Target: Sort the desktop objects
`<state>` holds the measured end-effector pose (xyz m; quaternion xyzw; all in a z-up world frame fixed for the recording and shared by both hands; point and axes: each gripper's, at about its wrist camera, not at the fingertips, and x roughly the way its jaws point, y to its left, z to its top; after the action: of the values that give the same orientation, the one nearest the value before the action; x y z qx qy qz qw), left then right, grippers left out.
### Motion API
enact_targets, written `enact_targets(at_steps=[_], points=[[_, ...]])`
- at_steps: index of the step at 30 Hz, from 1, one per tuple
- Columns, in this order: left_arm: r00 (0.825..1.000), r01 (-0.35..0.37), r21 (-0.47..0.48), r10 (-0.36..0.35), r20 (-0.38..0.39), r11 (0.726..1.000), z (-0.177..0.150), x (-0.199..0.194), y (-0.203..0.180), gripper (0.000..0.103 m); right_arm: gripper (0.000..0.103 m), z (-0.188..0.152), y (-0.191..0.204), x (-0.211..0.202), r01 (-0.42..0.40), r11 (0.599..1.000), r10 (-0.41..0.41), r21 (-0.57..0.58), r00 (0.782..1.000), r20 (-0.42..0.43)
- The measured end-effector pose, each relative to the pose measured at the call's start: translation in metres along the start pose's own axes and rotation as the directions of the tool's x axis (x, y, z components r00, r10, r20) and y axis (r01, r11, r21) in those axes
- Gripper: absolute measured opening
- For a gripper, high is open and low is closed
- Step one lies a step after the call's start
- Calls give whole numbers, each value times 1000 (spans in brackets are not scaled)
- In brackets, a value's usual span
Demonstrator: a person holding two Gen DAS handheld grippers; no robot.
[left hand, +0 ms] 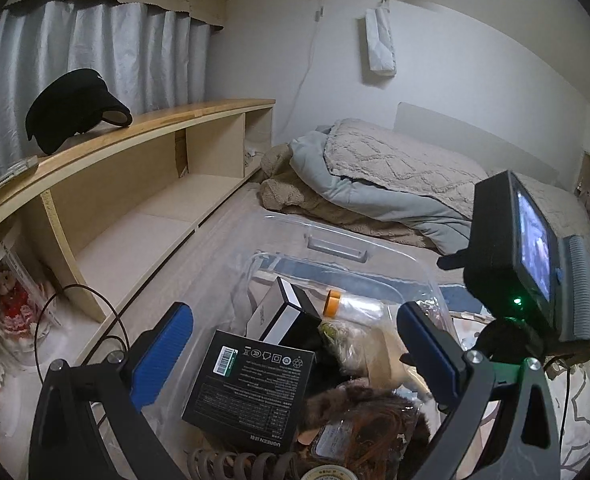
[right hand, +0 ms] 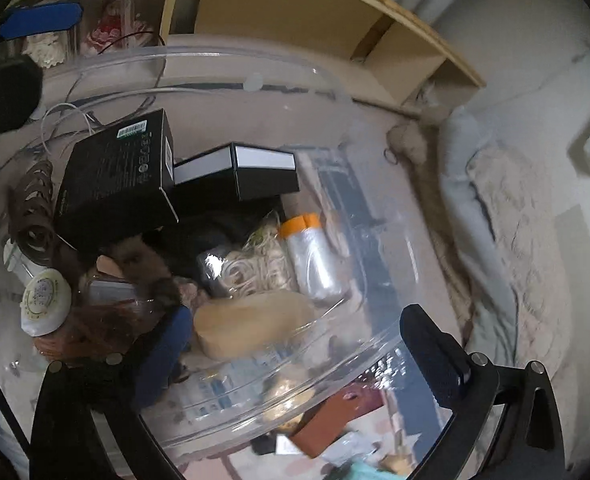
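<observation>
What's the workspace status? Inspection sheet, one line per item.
Surface: bed sheet, clear bin on it.
Job's things: black box, black-and-white box and orange-capped roll inside the bin.
Clutter: black cap on wooden shelf; doll below.
Grippers: left tool open over bin; right tool open, straddling bin's rim.
Cables: black cable beside bin.
Surroundings: folded blankets, curtain.

Your left gripper (left hand: 295,356) has its jaws spread wide, blue pads (left hand: 163,356) facing each other with nothing touching either. Your right gripper (right hand: 307,356) is likewise spread wide, its fingers (right hand: 435,356) gripping nothing between them.
</observation>
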<state>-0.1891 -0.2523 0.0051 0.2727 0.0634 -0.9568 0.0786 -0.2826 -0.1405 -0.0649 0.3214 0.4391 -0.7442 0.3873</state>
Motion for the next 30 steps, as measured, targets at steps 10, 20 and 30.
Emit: enact_targets(at_steps=[10, 20, 30], points=[[1000, 9, 11, -9, -12, 1000, -3, -2, -4, 103, 103, -1, 2, -12, -35, 996, 28, 77, 996, 88], [1000, -4, 31, 4, -9, 1000, -2, -15, -7, 103, 103, -8, 0, -33, -138, 966, 95, 218, 975, 199], [999, -37, 27, 37, 20, 999, 6, -51, -8, 103, 103, -26, 0, -83, -202, 928, 91, 312, 938, 336]])
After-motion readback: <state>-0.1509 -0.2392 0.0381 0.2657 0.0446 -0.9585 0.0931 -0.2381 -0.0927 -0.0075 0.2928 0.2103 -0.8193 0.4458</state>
